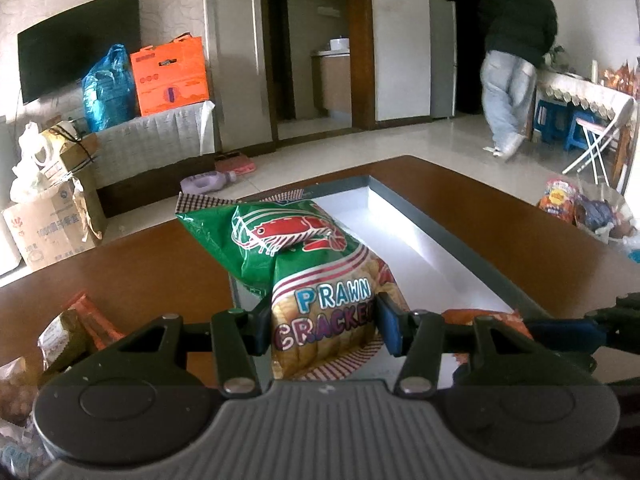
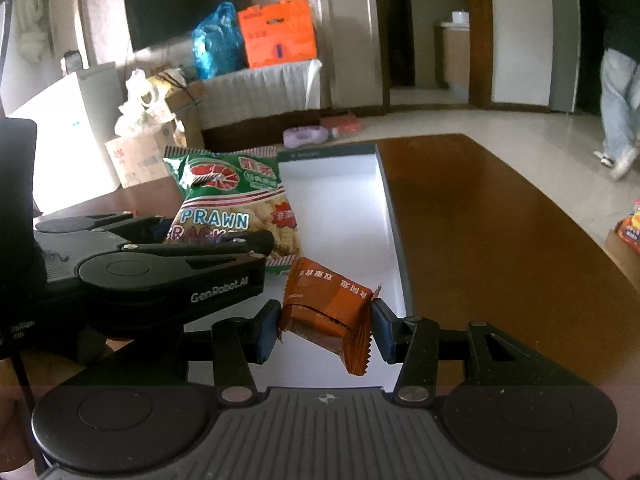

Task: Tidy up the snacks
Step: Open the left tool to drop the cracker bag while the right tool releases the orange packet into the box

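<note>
Left wrist view: the left gripper [image 1: 322,326] clamps a green crinkly prawn-cracker bag [image 1: 304,268] over the white tray [image 1: 404,236]. Only the right wrist view shows the right gripper [image 2: 325,330] pinching an orange foil snack packet [image 2: 328,316].

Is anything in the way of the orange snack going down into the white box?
Nothing visible blocks it. The right gripper holds the orange snack over the white box's bare floor; the prawn cracker bag in the left gripper sits off to one side.

The left gripper [image 1: 322,326] points forward and somewhat down, its two blue pads pressed on the prawn cracker bag [image 1: 304,272]. The right gripper [image 2: 325,330], just beside it and tilted down too, clamps the orange snack packet [image 2: 326,312].
</note>
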The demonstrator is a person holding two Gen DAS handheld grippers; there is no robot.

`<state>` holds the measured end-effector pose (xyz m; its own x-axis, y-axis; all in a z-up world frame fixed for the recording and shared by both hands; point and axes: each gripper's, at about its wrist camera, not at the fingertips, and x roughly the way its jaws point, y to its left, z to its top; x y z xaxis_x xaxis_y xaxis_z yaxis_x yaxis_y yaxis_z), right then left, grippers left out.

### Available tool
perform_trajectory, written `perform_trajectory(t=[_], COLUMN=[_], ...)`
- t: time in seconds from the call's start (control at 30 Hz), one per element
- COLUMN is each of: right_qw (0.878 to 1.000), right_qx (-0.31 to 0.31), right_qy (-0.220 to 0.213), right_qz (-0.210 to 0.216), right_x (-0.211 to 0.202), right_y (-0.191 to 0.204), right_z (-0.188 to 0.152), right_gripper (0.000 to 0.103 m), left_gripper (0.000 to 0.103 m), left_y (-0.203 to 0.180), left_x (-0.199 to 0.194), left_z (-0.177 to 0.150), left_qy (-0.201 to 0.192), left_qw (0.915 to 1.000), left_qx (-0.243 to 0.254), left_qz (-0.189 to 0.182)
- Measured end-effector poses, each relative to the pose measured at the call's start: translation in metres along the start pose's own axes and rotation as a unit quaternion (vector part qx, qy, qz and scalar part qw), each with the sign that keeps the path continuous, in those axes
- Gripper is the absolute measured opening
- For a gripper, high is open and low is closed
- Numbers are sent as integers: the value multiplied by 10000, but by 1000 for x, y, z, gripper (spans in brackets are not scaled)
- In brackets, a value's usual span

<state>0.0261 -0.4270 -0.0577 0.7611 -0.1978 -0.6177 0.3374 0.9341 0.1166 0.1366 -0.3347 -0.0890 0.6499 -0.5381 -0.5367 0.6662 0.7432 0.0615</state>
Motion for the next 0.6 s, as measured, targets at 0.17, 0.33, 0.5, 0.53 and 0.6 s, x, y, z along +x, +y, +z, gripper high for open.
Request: perform_trajectory(t=[0.17,0.33,0.5,0.53,0.6], right_qw=[10000,9999,10000,10000,10000], right_qx=[-61,-53,-35,-29,-16], right_qy=[66,107,51,47,39], right_qz=[44,7,-50,-38,-23], right_x=[4,6,8,8,9], right_y=[6,5,6,6,7], right_z=[1,2,5,6,6], right_gripper=[49,56,59,60,62], left_gripper=[52,64,79,79,83], left_y=[2,2,1,1,0], left_x=[4,2,-11,-13,-17], left_z=[1,4,7,8,8], left_qy=[75,-21,-244,-252,-266], left_qw=[9999,9995,9990,9990,9990], left_qx=[123,228,277,278,263], left_qz=[78,209,250,250,253])
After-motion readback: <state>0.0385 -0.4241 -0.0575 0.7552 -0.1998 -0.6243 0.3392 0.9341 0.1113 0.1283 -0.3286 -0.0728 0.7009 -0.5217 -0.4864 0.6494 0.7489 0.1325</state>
